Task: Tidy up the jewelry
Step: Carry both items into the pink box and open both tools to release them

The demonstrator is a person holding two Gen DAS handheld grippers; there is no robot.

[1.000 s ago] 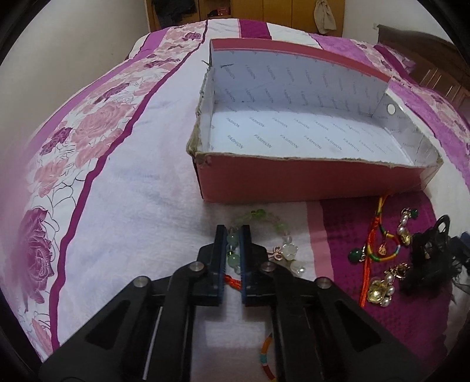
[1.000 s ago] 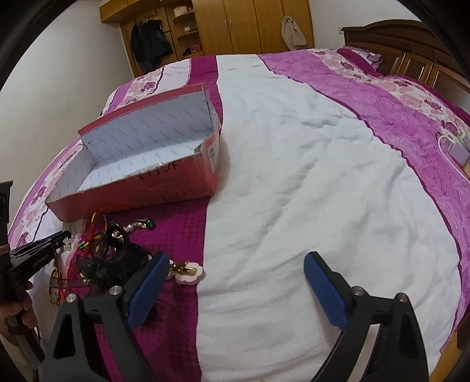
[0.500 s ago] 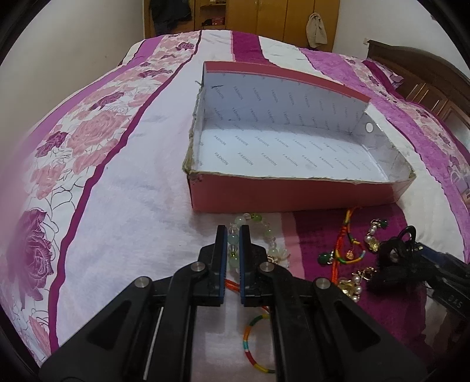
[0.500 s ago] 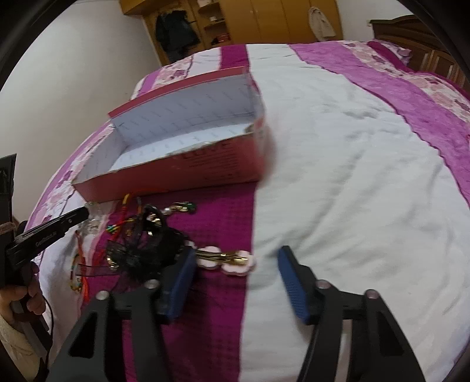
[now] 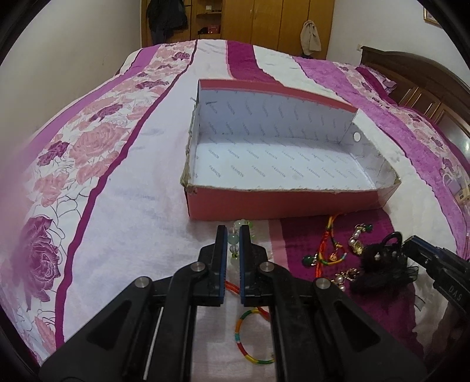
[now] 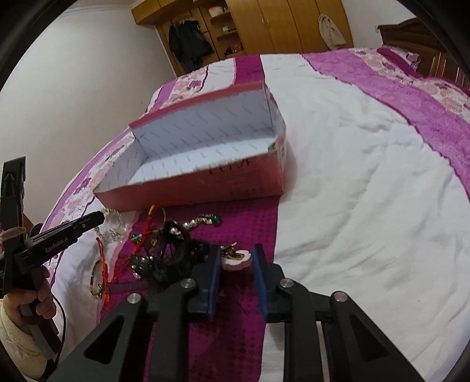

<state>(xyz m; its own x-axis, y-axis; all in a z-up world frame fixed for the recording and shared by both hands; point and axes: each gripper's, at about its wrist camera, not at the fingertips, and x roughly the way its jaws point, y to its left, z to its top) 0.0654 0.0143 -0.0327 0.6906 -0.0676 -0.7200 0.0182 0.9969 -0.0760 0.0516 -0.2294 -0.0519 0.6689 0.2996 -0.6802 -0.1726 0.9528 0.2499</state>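
Note:
My left gripper (image 5: 233, 232) is shut on a green and clear bead bracelet (image 5: 233, 239) and holds it above the bed, just in front of the open pink box (image 5: 279, 201). My right gripper (image 6: 235, 252) is partly open, its fingers on either side of a pink flower hair clip (image 6: 236, 258) that lies on the purple stripe. The box also shows in the right wrist view (image 6: 205, 182), and the left gripper (image 6: 88, 222) shows there at the left. Loose jewelry lies before the box: a rainbow thread bangle (image 5: 249, 338), red cord charms (image 5: 327, 249), pearl earrings (image 5: 357, 242) and a black lace hair piece (image 5: 379, 264).
The bed has a white, pink and purple floral cover (image 5: 88, 182). A wooden headboard (image 5: 417, 79) is at the right and a wardrobe (image 5: 264, 20) stands behind. The right gripper's tip (image 5: 434, 258) enters the left wrist view beside the black hair piece.
My left gripper has lifted the bead bracelet off the bed. My right gripper has moved left and forward to the flower clip and its fingers have closed in around it.

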